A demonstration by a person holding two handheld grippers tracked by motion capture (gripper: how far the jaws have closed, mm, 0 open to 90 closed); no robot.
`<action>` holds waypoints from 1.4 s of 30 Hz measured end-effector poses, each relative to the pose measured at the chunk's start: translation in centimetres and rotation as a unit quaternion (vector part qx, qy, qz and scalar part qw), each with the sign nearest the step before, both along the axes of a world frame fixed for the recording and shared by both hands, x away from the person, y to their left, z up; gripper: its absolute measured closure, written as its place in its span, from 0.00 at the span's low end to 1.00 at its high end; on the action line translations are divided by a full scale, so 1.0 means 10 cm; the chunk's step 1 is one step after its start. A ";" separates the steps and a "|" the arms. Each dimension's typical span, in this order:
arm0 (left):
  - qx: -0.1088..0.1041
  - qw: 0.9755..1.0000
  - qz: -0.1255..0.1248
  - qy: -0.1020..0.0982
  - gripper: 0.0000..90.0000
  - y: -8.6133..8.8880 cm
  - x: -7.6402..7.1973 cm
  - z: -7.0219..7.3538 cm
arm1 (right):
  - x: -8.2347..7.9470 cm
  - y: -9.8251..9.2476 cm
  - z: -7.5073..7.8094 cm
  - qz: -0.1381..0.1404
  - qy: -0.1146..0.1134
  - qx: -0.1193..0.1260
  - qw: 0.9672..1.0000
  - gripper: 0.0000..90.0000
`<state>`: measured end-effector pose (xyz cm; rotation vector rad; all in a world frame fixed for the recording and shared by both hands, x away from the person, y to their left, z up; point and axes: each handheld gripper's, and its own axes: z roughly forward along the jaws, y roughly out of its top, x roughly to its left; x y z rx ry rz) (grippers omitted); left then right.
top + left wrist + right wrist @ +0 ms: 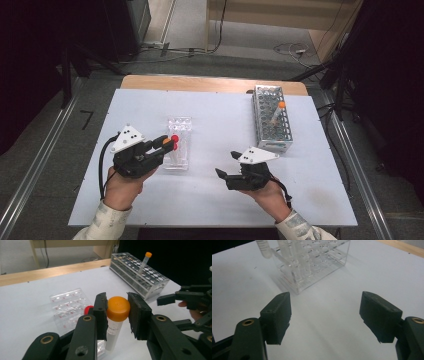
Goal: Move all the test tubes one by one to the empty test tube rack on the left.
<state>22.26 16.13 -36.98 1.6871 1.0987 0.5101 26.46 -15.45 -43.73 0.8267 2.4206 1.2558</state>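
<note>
My left gripper (167, 144) is shut on the orange cap of a white tube (118, 308), which hangs upright just above the near end of a clear plastic rack (179, 131). Beside it, a red-capped tube (174, 138) stands in that rack; its red cap (87, 310) peeks out behind my left jaw. Right of centre, my right gripper (226, 164) points left, open, with nothing between its jaws. In the right gripper view the gripper (324, 315) faces the clear rack (312, 265) across bare table.
A metal tube rack (271, 117) stands at the back right of the white table (225, 115), holding one orange-capped tube (281, 106). The left gripper view shows this metal rack (140, 275) and my right gripper (175, 298) at the right.
</note>
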 end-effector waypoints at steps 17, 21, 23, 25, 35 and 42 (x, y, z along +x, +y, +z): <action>0.029 0.997 0.065 -0.025 0.78 0.06 0.37 -0.06 | 0.09 -0.12 -0.03 -0.035 -0.006 -0.011 0.999 0.27; 0.040 0.997 0.064 -0.015 0.78 0.01 0.43 -0.14 | 0.09 -0.12 -0.03 -0.034 -0.007 -0.013 0.999 0.27; 0.042 0.997 0.063 -0.012 0.78 0.01 0.43 -0.17 | 0.09 -0.12 -0.03 -0.035 -0.009 -0.013 0.999 0.27; 0.043 0.997 0.063 -0.008 0.78 0.01 0.44 -0.20 | 0.09 -0.13 -0.03 -0.039 -0.006 -0.012 0.999 0.27; 0.049 0.997 0.063 0.019 0.77 0.00 0.46 -0.42 | 0.08 -0.12 -0.03 -0.037 -0.006 -0.014 0.999 0.27; 0.040 0.997 0.061 0.026 0.66 0.02 0.46 -0.44 | 0.09 -0.13 -0.03 -0.036 -0.009 -0.014 0.999 0.27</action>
